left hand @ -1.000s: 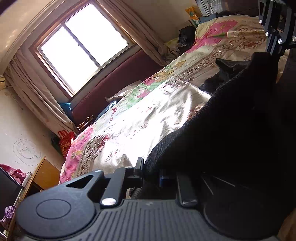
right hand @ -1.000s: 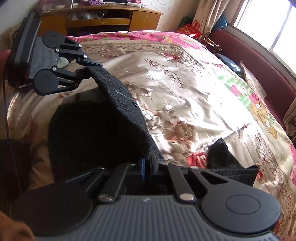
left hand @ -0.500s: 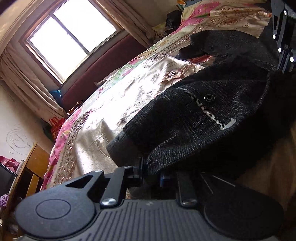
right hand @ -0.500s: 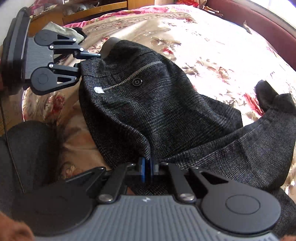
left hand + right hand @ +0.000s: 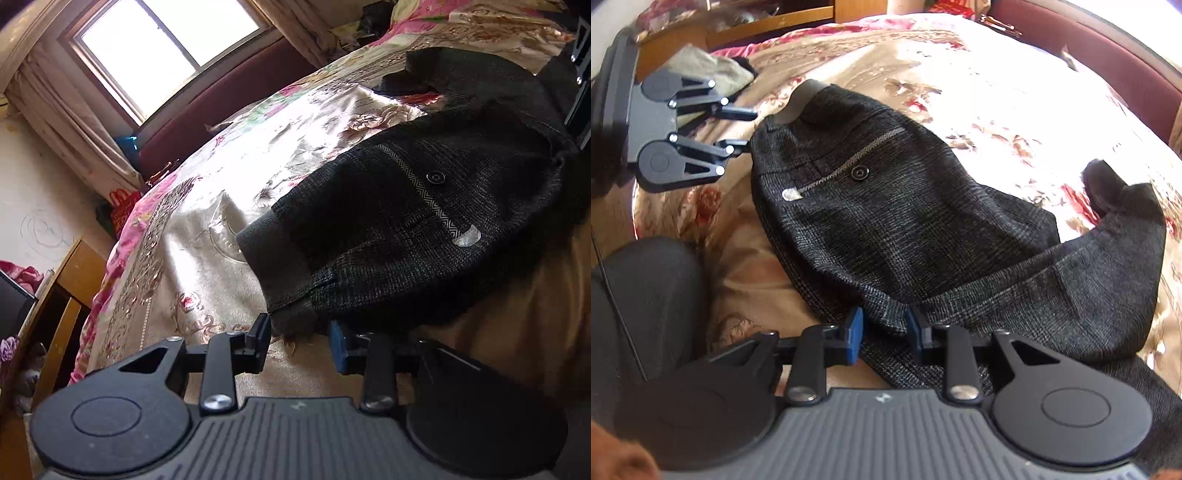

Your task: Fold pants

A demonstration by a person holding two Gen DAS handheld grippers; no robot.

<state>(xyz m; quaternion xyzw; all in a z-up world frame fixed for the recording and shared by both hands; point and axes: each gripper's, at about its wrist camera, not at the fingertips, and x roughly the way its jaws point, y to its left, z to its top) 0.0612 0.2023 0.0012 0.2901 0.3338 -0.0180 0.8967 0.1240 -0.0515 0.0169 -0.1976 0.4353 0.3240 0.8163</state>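
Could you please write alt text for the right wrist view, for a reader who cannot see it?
Dark checked pants lie on a floral bedspread, back pocket button up. The right gripper is open, its jaws just parted with the fabric edge between them; the left gripper is open beside the waistband.

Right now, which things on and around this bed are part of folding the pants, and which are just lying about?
Part of the job:
- dark pants
- left hand-held gripper, open
- right hand-held gripper, open
- floral bedspread, the folding surface

Just lying about:
- olive cloth
- wooden desk
- red bag
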